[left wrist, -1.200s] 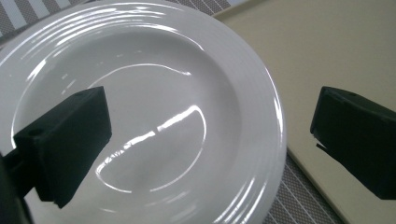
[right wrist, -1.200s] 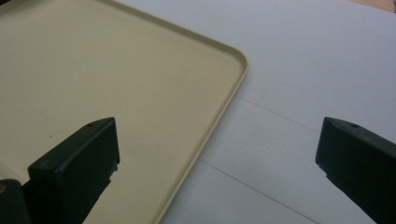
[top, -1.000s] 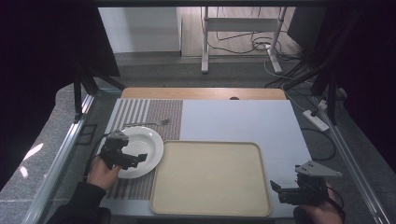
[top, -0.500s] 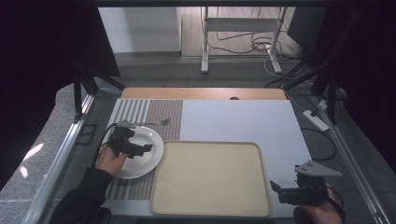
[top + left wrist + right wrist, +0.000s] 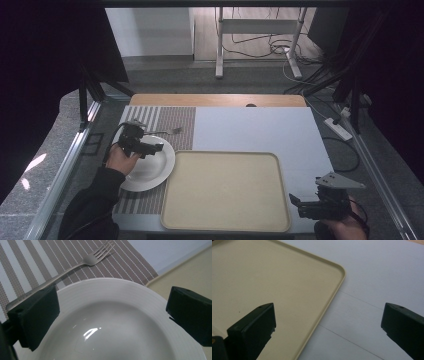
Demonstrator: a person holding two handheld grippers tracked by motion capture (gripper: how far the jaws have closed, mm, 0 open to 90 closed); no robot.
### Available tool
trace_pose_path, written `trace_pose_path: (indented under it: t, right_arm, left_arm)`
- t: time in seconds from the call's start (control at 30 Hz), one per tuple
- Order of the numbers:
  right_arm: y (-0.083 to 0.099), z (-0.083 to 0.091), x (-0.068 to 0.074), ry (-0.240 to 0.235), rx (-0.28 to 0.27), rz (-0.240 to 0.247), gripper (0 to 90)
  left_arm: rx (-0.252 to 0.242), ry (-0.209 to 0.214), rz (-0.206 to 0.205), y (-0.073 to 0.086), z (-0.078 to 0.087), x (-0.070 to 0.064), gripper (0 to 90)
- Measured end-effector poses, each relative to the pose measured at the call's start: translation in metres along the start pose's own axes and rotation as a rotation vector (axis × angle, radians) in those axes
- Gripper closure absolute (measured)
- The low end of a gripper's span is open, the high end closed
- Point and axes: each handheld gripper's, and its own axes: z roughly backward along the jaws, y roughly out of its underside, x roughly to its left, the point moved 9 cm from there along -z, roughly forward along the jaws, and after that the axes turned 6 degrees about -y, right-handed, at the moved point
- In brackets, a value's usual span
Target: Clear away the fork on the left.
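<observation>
We had moved our left gripper (image 5: 150, 148) from the plate's (image 5: 155, 172) left rim over its far side, jaws open and empty, nearing the fork (image 5: 75, 263); right gripper (image 5: 305, 206) stayed open.

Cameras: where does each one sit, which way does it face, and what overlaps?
High view: above the person's side, looking forward and down on the tray; both forearms, left gripper, right gripper.
Left gripper view: along its open jaws, over the plate and fork.
Right gripper view: along its open jaws, over the tray corner.
Shared: plate, fork and tray also appear in the high view.
</observation>
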Motion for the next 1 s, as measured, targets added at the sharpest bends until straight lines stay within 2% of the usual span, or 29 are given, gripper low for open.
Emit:
trace_pose_path:
  t: [0.27, 0.47, 0.63, 0.73, 0.83, 0.97, 1.0]
  right_arm:
    - [0.000, 0.000, 0.000, -0.003, 0.000, -0.001, 0.2]
    - [0.000, 0.000, 0.000, -0.004, 0.001, -0.003, 0.2]
    - [0.000, 0.000, 0.000, -0.005, 0.002, -0.002, 0.3]
    - [0.000, 0.000, 0.000, -0.006, 0.002, -0.001, 0.3]
    - [0.000, 0.000, 0.000, -0.006, 0.003, -0.001, 0.2]
    - [0.000, 0.000, 0.001, -0.008, 0.003, 0.000, 0.2]
    - [0.000, -0.001, 0.001, -0.007, 0.003, 0.000, 0.3]
  left_arm:
    - [0.009, -0.010, -0.021, -0.009, -0.010, 0.009, 0.0]
    - [0.017, -0.027, -0.023, -0.017, -0.019, 0.016, 0.1]
    - [0.042, -0.028, -0.020, -0.021, -0.029, 0.021, 5.8]
    - [0.048, -0.043, -0.019, -0.024, -0.032, 0.028, 15.6]
    - [0.062, -0.048, -0.026, -0.026, -0.033, 0.034, 32.6]
    - [0.085, -0.018, -0.002, -0.028, -0.038, 0.044, 52.0]
    - [0.091, -0.022, -0.003, -0.028, -0.039, 0.047, 58.9]
